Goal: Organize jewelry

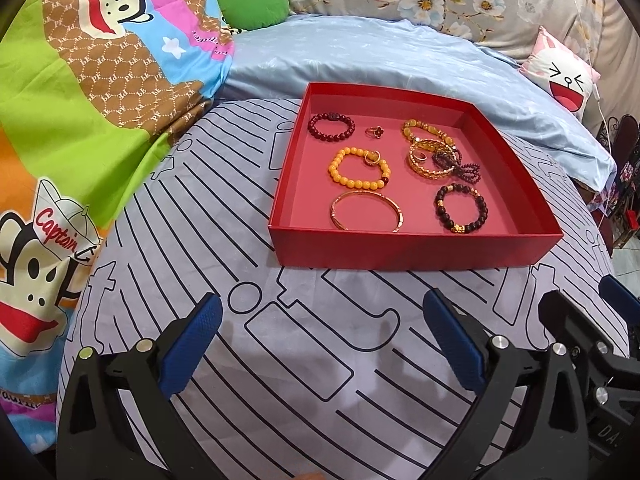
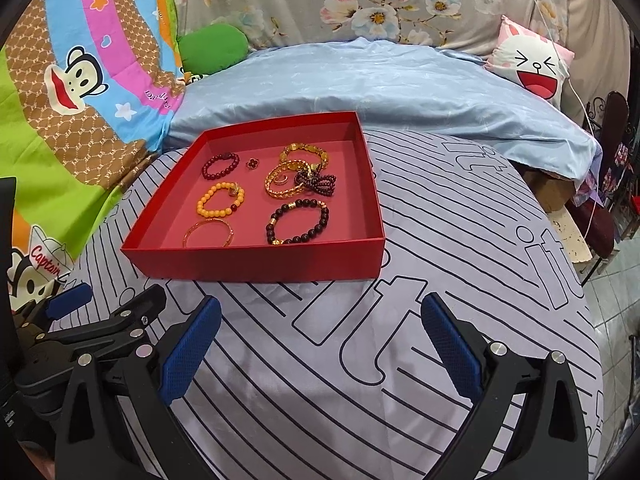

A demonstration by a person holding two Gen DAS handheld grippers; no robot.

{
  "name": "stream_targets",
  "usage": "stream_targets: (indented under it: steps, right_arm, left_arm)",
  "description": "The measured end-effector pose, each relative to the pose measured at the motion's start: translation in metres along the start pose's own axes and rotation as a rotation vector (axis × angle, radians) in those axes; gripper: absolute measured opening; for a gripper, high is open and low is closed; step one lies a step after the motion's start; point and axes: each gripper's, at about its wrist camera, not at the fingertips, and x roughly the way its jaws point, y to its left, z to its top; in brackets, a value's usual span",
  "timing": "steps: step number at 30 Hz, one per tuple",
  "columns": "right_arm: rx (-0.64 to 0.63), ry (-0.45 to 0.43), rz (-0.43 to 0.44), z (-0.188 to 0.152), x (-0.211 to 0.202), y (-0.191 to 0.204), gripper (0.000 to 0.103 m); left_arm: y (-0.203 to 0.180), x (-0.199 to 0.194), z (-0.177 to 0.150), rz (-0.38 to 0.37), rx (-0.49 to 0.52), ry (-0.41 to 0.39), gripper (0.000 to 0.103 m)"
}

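Right now the left gripper (image 1: 322, 344) and the right gripper (image 2: 320, 344) are both hovering over the striped sheet (image 1: 304, 360) with jaws spread wide, holding and touching nothing. Ahead, bracelets and a ring (image 1: 374, 131) are lying in the red tray (image 1: 412, 250). The gold bangle (image 1: 366, 212) is likely stiff and slippery; the beaded bracelets (image 2: 298, 222) probably flex, so pinching across a strand looks safest.

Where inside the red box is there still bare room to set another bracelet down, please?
Bare floor runs along the red box left wall beside the dark red bracelet, and along the right wall past the black bracelet. The back right is crowded: the gold bangle and purple beads overlap.
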Motion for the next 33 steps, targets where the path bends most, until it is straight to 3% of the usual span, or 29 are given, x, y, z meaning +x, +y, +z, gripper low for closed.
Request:
stream_targets:
  steps: [33]
  right_arm:
    - [-0.005,0.004,-0.004,-0.0003,0.0014,0.0012,0.097]
  left_arm:
    - [0.0004,0.0038,0.0001,0.018,-0.007,0.006,0.096]
